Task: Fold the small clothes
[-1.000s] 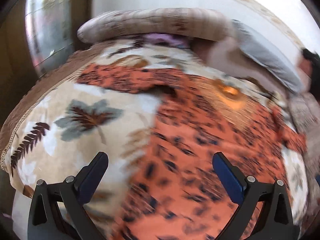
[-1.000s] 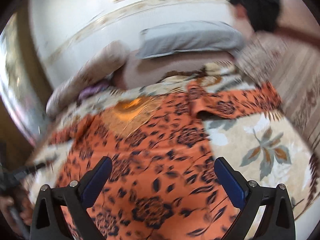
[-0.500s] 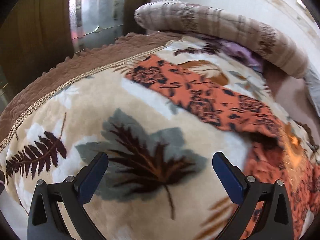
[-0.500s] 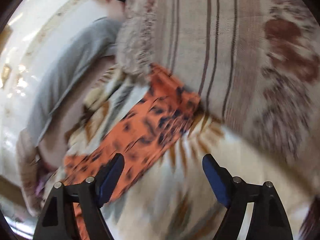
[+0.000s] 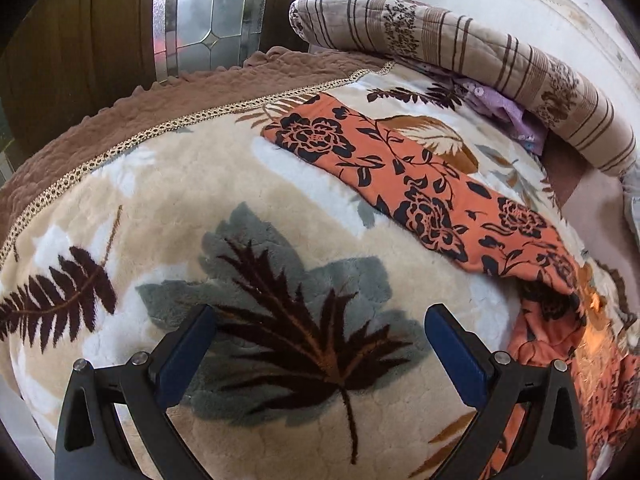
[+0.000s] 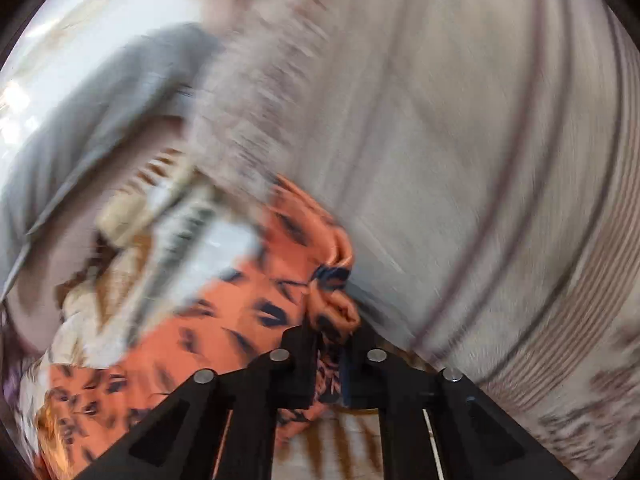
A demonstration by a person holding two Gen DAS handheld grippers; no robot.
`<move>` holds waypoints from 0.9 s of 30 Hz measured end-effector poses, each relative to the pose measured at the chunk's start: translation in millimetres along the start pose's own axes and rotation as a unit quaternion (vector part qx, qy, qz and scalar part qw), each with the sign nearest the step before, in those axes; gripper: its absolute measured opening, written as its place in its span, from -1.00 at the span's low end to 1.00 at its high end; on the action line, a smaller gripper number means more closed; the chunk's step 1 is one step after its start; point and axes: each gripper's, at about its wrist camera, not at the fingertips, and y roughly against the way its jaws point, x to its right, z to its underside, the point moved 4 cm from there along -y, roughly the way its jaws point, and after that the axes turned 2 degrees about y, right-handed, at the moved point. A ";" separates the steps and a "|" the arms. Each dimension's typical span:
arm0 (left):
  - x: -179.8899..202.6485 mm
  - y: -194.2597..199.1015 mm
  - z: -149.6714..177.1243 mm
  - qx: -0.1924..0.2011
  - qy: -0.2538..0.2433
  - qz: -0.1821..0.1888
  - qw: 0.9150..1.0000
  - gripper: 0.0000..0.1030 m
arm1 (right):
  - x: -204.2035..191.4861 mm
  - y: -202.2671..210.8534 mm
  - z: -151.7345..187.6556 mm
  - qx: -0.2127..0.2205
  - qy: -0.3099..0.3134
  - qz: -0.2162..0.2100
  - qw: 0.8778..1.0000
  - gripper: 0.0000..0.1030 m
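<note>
Plush cream blanket with printed leaves covers the bed and fills most of the left wrist view; a large grey and dark brown leaf motif sits at lower centre. A brown quilted cover with a scalloped edge and gold braid trim borders the blanket at upper left. Beyond it, upper left of the frame, dark wood panelling and a leaded glass pane. At upper right a striped beige rolled quilt lies against a white wall, with a purple cloth tucked under it. Orange garment with black floral print lies flat on the blanket: one sleeve or leg runs as a long band, long axis diagonal from upper centre to right edge, free end pointing to the upper left, the rest bunching at lower right of the frame. Left gripper hovers over the leaf motif, jaws wide apart, nothing between them, well apart from the garment. Right wrist view is heavily motion-blurred: striped beige fabric fills the right half, a grey pillow at upper left, blanket and orange cloth at lower left. Right gripper has its jaws closed down tight on a crumpled fold of the orange garment, which bunches just above the fingertips at lower centre.
</note>
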 end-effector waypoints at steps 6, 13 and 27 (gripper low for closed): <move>4.4 11.3 -0.3 0.009 0.003 0.028 1.000 1.00 | -125.1 116.8 -45.8 0.087 0.079 -0.130 0.984 -0.87; 5.2 21.2 -2.2 0.015 0.012 0.054 0.998 1.00 | -308.4 224.2 10.3 0.102 0.144 -0.312 0.933 -0.86; 10.6 24.2 -3.7 0.013 0.005 0.073 0.997 1.00 | -422.1 57.6 309.1 -0.194 0.203 -0.309 0.909 0.63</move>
